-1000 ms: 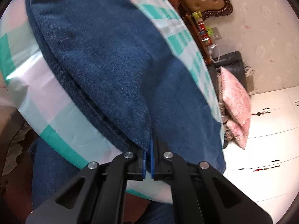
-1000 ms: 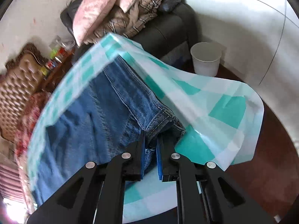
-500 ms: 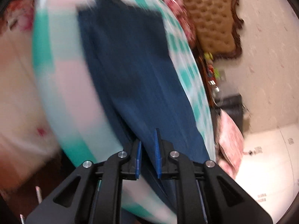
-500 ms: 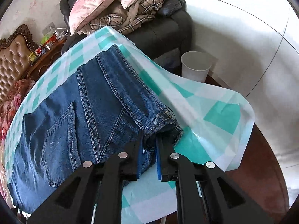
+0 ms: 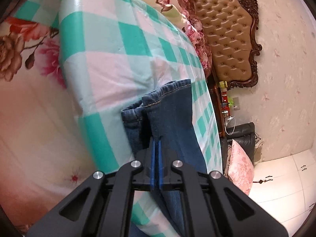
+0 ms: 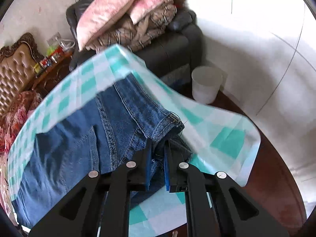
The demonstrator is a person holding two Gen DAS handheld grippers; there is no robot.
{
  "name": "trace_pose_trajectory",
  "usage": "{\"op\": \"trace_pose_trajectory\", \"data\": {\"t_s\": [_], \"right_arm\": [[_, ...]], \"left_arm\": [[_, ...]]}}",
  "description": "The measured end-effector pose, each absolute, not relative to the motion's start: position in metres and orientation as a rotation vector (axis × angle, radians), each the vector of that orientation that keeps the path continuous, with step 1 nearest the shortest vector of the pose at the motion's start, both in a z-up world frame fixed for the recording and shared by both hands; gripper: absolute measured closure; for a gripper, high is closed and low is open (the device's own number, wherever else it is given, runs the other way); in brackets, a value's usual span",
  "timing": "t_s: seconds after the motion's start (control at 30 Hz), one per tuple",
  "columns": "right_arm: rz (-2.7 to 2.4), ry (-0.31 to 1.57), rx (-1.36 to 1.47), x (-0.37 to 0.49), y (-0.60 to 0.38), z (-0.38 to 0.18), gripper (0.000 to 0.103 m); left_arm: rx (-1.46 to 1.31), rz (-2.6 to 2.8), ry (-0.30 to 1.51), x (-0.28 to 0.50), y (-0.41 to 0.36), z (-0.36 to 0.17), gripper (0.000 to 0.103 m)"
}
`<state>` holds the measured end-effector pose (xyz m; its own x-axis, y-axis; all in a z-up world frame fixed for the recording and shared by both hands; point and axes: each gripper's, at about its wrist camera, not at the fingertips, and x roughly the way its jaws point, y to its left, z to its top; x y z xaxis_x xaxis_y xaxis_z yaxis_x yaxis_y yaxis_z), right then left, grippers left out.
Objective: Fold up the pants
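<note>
On top of the teal-and-white checked cloth [image 5: 110,45] I've got one pair of jeans [image 6: 83,138], and both of my grippers are clamped onto it. So the count is: two grippers, one pair of pants, one checked cloth under them.

Left gripper [image 5: 156,144] is pinched tight on a fold of dark denim near the leg end. From that camera the two leg hems [image 5: 158,100] sit just past the fingertips, stacked one a bit behind the other, and the rest of the leg runs back down under the gripper and out of frame.

Right gripper [image 6: 158,148] is clenched on the waistband corner [image 6: 167,124], with bunched denim wedged between the blue pads [image 6: 167,167]. The seat and seams of the jeans spread out to the left and away from that gripper. A flap of the checked cloth looks lifted over the far part of the jeans, though that bit is blurry.

Background stuff I can count from the right wrist: two pink pillows [image 6: 110,9] piled on a dark sofa [image 6: 173,45], and one white bucket [image 6: 205,85] on the floor. One tufted brown headboard [image 5: 227,31] shows in the left view.
</note>
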<state>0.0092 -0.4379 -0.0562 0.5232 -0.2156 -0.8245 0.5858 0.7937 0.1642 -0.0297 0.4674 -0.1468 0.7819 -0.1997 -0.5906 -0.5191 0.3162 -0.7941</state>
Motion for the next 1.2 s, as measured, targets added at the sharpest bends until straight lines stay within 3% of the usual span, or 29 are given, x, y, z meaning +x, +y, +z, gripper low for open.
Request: {"op": "trace_pose_trajectory", "data": {"t_s": [0.4,0.5,0.57,0.63,0.67,0.7,0.83,0.97,1.03,1.13,1.2], "right_arm": [[-0.523,0.982,0.466,0.013,-0.442,-0.098,0.094],[-0.523,0.987,0.459,0.017,-0.442,-0.098,0.094],[-0.522,0.988,0.457,0.017,-0.442,-0.099,0.094],[-0.521,0.988,0.458,0.017,-0.441,-0.099,0.094],[-0.52,0.987,0.458,0.016,-0.442,-0.099,0.094],[-0.519,0.986,0.458,0.016,-0.441,-0.099,0.094],[-0.52,0.989,0.453,0.018,-0.441,-0.1,0.094],[-0.53,0.993,0.431,0.019,-0.439,-0.099,0.093],[-0.521,0.984,0.444,0.017,-0.44,-0.1,0.093],[-0.521,0.978,0.441,0.015,-0.441,-0.101,0.092],[-0.531,0.977,0.425,0.015,-0.439,-0.099,0.088]], "left_arm": [[-1.325,0.273,0.643,-0.051,0.475,-0.152,0.099],[-1.334,0.264,0.641,-0.05,0.475,-0.151,0.091],[-1.34,0.257,0.636,-0.047,0.474,-0.148,0.081],[-1.331,0.272,0.654,-0.042,0.473,-0.148,0.084],[-1.321,0.285,0.675,-0.041,0.472,-0.149,0.098],[-1.313,0.3,0.694,-0.041,0.47,-0.148,0.102],[-1.26,0.35,0.711,-0.043,0.465,-0.137,0.101],[-1.239,0.437,0.729,-0.048,0.47,-0.135,0.087],[-1.093,0.485,0.694,-0.047,0.462,-0.112,0.078],[-0.775,0.439,0.673,-0.023,0.425,-0.081,0.05],[-0.585,0.382,0.703,-0.003,0.399,-0.077,0.046]]}}
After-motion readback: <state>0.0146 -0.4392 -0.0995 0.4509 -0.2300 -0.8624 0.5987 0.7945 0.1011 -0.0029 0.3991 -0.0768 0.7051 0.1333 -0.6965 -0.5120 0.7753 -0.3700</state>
